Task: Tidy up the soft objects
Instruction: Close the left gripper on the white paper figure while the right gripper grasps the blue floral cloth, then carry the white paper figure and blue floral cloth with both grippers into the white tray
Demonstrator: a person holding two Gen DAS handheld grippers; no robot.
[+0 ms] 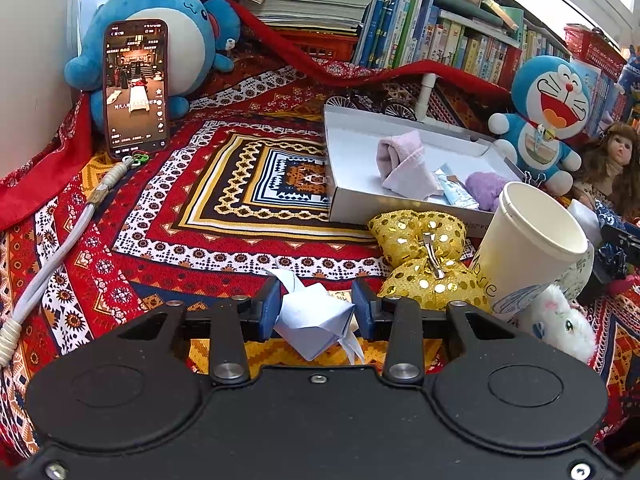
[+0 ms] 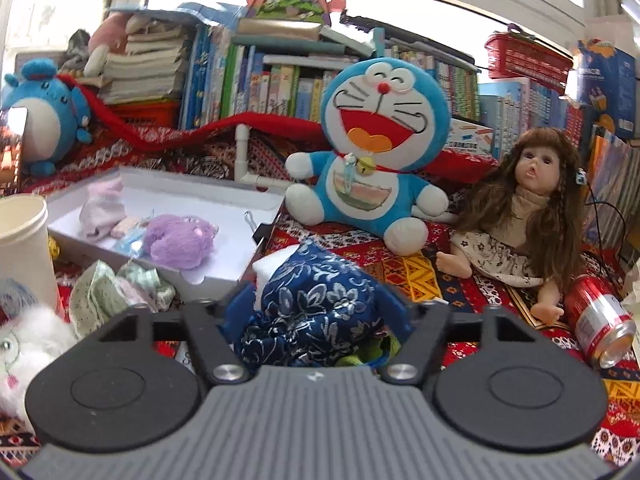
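Note:
A white box (image 1: 360,200) (image 2: 224,268) on the patterned cloth holds a folded pink cloth (image 1: 400,160), a blue packet (image 1: 456,192) and a purple fuzzy toy (image 1: 486,188) (image 2: 178,240). My left gripper (image 1: 316,308) has its jaws either side of a folded white paper figure (image 1: 312,316), with small gaps showing. My right gripper (image 2: 320,312) is shut on a dark blue floral fabric pouch (image 2: 316,300), held right of the box. A gold sequin bow (image 1: 420,252) lies in front of the box. A green checked cloth (image 2: 116,292) lies near the box.
A paper cup (image 1: 532,240) and white plush (image 1: 560,320) sit at right. A Doraemon plush (image 2: 372,148), a doll (image 2: 532,208) and a red can (image 2: 600,320) are right of the box. A phone (image 1: 135,88) leans on a blue plush (image 1: 160,32). Books line the back.

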